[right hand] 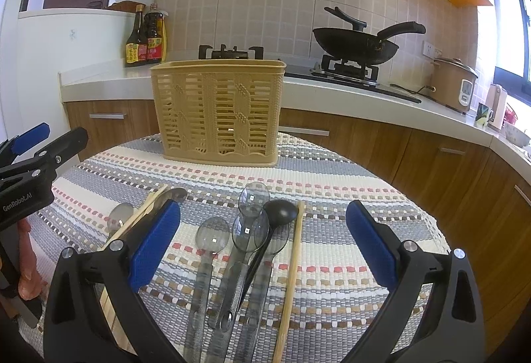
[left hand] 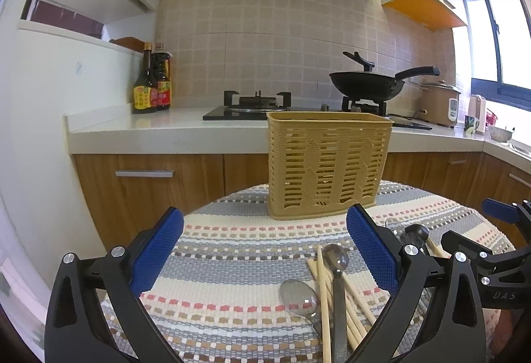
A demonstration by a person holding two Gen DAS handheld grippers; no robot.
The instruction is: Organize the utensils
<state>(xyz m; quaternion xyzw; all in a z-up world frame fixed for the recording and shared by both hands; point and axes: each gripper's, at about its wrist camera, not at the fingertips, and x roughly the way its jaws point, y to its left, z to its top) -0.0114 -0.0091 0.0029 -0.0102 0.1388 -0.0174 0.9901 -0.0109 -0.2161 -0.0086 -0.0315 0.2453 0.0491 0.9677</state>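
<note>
A tan slatted utensil basket stands upright at the far side of a round table under a striped woven cloth. My left gripper is open above the cloth; clear spoons and wooden chopsticks lie between its fingers toward the right. My right gripper is open over a bundle of clear spoons, a black spoon and a single chopstick. Neither holds anything. A second pile of spoons and chopsticks lies at left.
Behind the table runs a white counter with wooden cabinets, sauce bottles, a gas hob, a black wok and a rice cooker. The other gripper shows at each view's edge.
</note>
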